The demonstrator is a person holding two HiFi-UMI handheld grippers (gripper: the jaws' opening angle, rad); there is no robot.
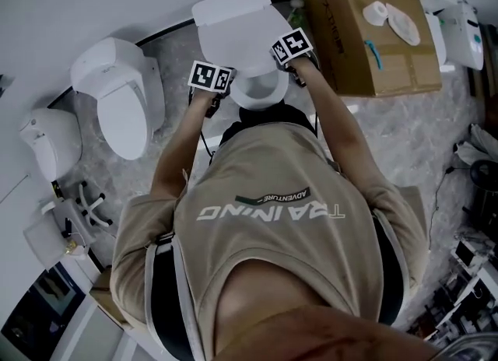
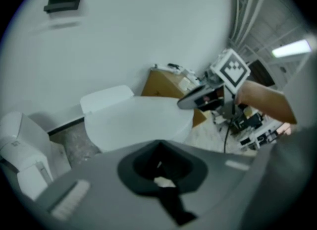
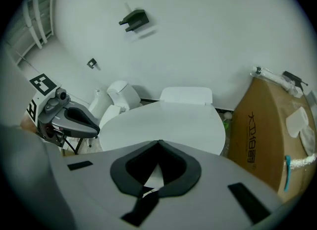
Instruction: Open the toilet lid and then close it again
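Closest to the lens is the person's tan T-shirt (image 1: pixel 272 219), filling the lower half of the head view. It says TRAINING in big white letters with a small ADVENTURE tag next to it, both upside down from up here. The cardboard box (image 1: pixel 366 33) at upper right has blue Chinese print down its side, which I can't make out properly.

Both bare arms are stretched straight out toward the top of the frame, one on each side of the toilet's front end. The left gripper (image 2: pixel 158 143) has its tips pressed together with nothing pinched, just white showing through the loop behind them. Same deal with the right gripper (image 3: pixel 158 142): tips touching, empty.

The toilet lid (image 1: pixel 237 44) is plain glossy white, upper middle of the head view. It lies low over the bowl and runs back to the tank (image 1: pixel 232 3) at the wall. Whether it's fully down, can't tell. Its rounded front edge sits just past both sets of tips. Another white toilet (image 1: pixel 117 103) stands off to the left.
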